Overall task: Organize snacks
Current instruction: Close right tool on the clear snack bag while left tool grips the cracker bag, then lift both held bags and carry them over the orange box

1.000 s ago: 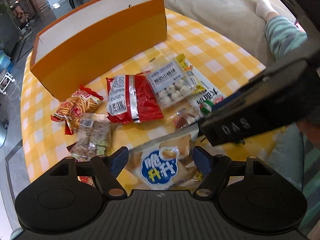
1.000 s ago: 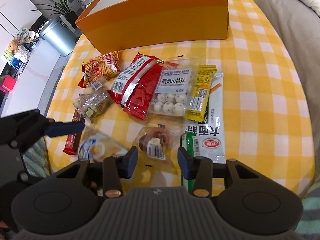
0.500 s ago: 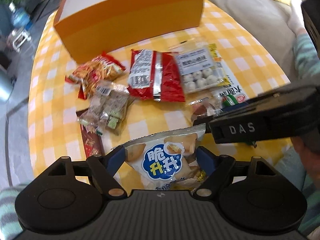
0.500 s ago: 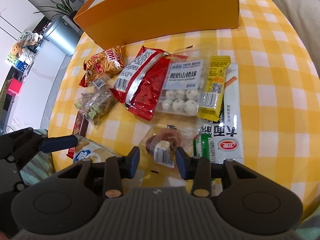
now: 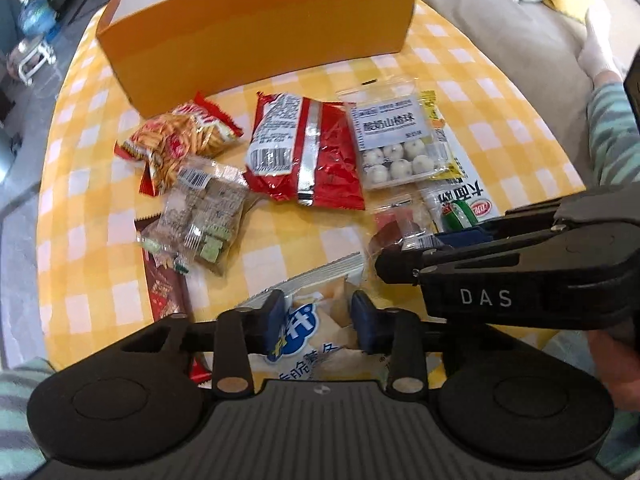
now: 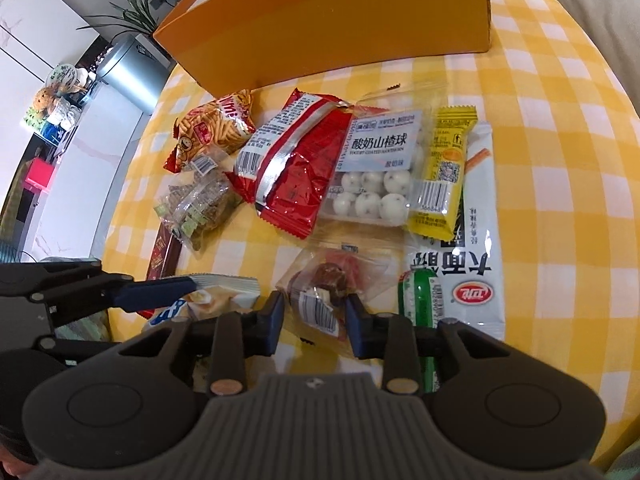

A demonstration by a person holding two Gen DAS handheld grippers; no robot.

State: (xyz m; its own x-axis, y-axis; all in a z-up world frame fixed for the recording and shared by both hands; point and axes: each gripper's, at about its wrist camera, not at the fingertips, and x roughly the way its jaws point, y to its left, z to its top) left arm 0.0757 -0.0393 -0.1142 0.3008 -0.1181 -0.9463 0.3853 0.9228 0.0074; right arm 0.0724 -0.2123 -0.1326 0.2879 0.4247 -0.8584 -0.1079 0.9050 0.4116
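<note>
Near the front edge of the yellow checked table (image 5: 92,240) lies a white and blue chip bag (image 5: 304,328). My left gripper (image 5: 318,312) points down at it, its jaws closing, and both pads squeeze the bunched bag. The right wrist view shows the same bag (image 6: 216,300) under a left finger (image 6: 160,294). My right gripper (image 6: 315,312) is closing too, its pads against a clear packet with a brown and red sweet (image 6: 324,280). From the left wrist, that gripper (image 5: 412,250) sits over the packet (image 5: 396,228). An open orange box (image 5: 260,36) stands at the back.
Between box and grippers lie a red foil bag (image 5: 308,152), a pack of white balls (image 5: 394,148), a stick snack bag (image 5: 180,140), a clear cracker pack (image 5: 204,212) and a dark red bar (image 5: 164,296). A yellow packet (image 6: 444,184) overlaps a long white bag (image 6: 476,280). A striped sleeve (image 5: 612,132) is right.
The left jaws went from wide open around the chip bag to squeezing it, and the wrist rolled. The right jaws narrowed around the clear sweet packet. Neither hand travelled much.
</note>
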